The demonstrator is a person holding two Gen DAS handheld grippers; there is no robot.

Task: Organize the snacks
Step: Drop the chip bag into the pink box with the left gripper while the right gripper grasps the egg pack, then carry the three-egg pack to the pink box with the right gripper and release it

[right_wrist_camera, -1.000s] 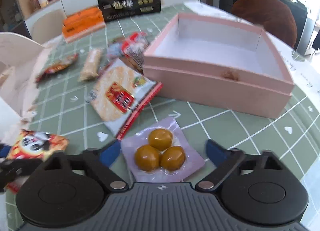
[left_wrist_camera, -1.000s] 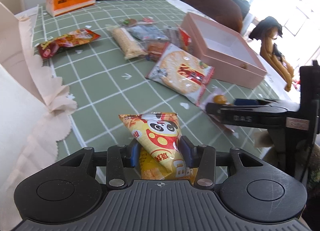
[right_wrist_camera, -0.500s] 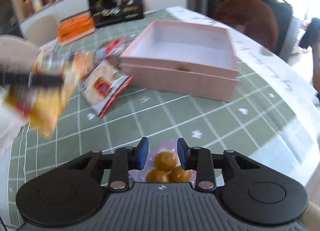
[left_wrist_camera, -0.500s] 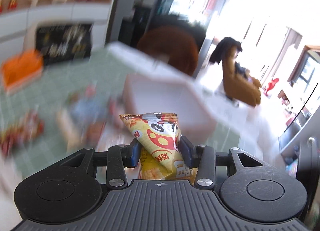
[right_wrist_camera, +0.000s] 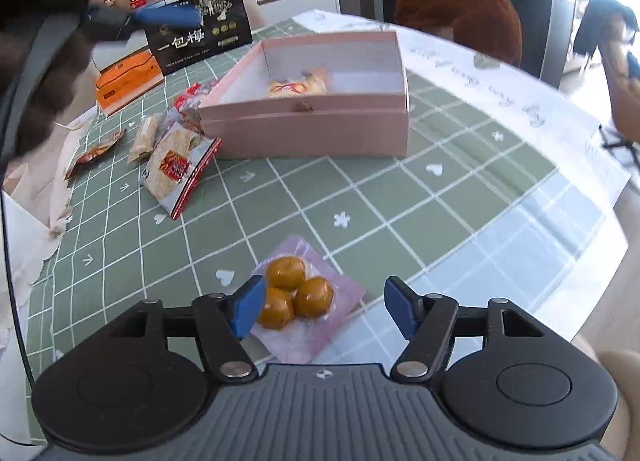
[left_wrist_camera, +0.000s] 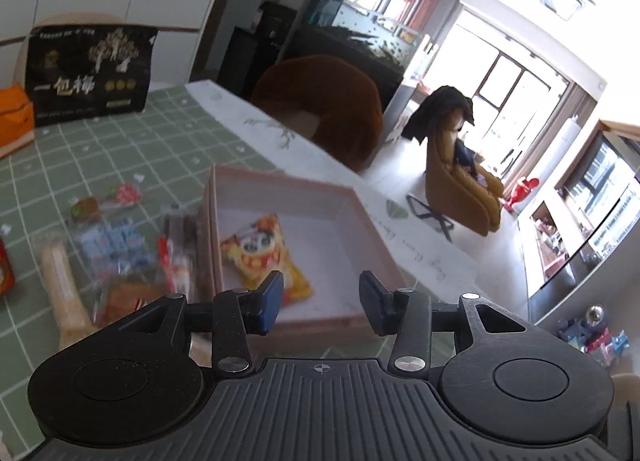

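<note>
The clear lilac packet of three golden-brown balls [right_wrist_camera: 306, 299] lies flat on the green checked tablecloth [right_wrist_camera: 360, 197] between the right gripper's [right_wrist_camera: 324, 307] parted jaws, which have just been opening, nearer the left pad. The open pink cardboard box [right_wrist_camera: 320, 129] stands ahead across bare cloth, the table edge close on the right. Over the box hangs the left gripper [left_wrist_camera: 320, 297], jaws apart and empty, the yellow panda snack bag [left_wrist_camera: 264, 255] inside.

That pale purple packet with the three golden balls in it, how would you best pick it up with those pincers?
Grip the purple packet from above, across the cluster of balls. It lies flat on the green tablecloth, so the thin edges likely give little to pinch. The right gripper already hangs open over it, one pad beside the balls.
</note>
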